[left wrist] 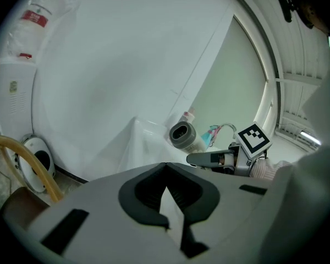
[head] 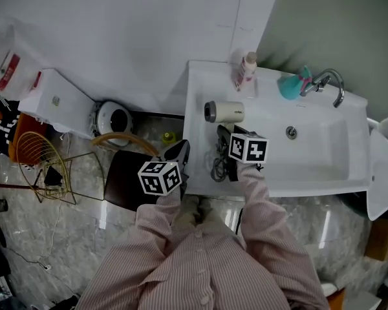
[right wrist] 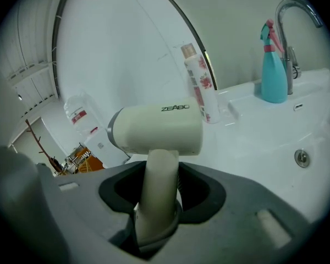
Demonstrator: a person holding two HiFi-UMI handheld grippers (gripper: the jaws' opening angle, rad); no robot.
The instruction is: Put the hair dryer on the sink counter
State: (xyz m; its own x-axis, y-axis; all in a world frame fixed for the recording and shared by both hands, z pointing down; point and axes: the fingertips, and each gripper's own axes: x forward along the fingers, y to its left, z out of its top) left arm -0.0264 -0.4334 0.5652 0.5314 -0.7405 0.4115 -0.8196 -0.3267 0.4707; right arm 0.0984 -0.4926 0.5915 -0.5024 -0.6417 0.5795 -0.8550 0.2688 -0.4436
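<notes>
The cream plastic hair dryer [right wrist: 157, 130] has a short, rounded barrel with a grey ring at its nozzle end and dark lettering along its side. A plain cream handle drops from the barrel's middle. In the head view the hair dryer [head: 224, 112] lies crosswise above the left part of the white sink tabletop [head: 199, 86], nozzle towards the left. Whether it already rests on that surface is hard to tell from here. A dark coil of cord [head: 218, 166] lies near the tabletop's front edge.

The right tool [right wrist: 158, 194] is clamped on the handle, its dark pads pressing both sides, and it points forward and downward over the tabletop. The pink-striped right sleeve [head: 265, 212] reaches in from below. The left tool [left wrist: 168, 194] has its jaws drawn together with nothing between them. It sits just off the tabletop's left edge, angled slightly down, level with the right tool [left wrist: 209, 158].
</notes>
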